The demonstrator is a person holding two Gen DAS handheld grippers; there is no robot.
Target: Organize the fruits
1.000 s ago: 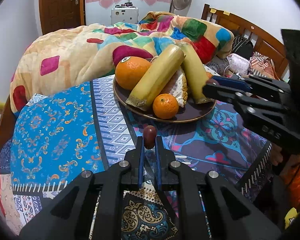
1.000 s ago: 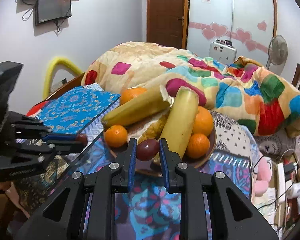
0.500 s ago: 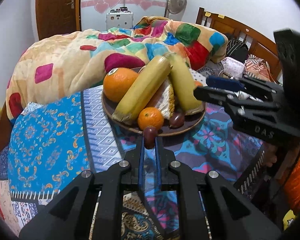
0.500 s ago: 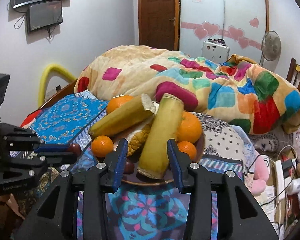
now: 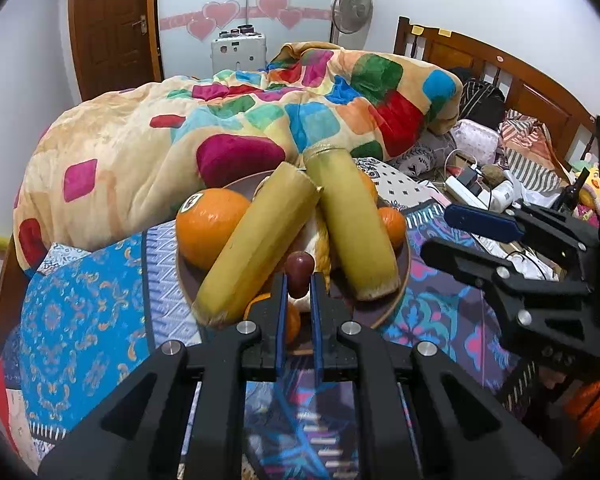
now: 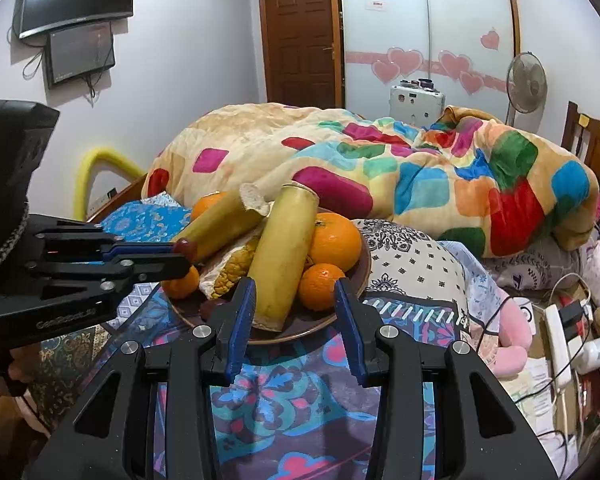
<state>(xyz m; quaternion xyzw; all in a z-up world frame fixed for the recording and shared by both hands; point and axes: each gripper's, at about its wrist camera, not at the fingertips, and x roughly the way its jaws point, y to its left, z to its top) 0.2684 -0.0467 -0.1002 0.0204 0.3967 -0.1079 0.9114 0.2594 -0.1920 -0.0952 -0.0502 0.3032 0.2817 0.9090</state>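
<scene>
A small dark red fruit, grape-like (image 5: 299, 268), is pinched between the blue-padded tips of the left hand-held gripper (image 5: 299, 286), which hangs over the near edge of the brown plate (image 5: 404, 276). In the right wrist view the same fruit shows at the end of that gripper's tips, to the left of the plate and above a small orange (image 6: 182, 282).

A second dark red fruit (image 6: 211, 307) lies on the plate near its front rim, just beside the left finger of the right hand-held gripper (image 6: 295, 312). That gripper is spread wide and carries nothing; its two blue pads frame the near end of one yellow-green sugarcane length (image 6: 286, 256) and a small orange (image 6: 318, 286).

The plate holds two cut sugarcane lengths, the second (image 5: 256, 248) lying aslant to the left of the first, with a husked ear of corn (image 6: 232, 268) between them. A large orange with a sticker (image 5: 210, 226) sits at the plate's left side in the left wrist view, and another large orange (image 6: 334, 242) sits on the opposite side behind the small one.

The plate rests on a tabletop covered with a patterned blue and purple cloth (image 5: 80, 320). Behind it is a bed heaped with a quilt of bright colour patches (image 6: 420, 176).
</scene>
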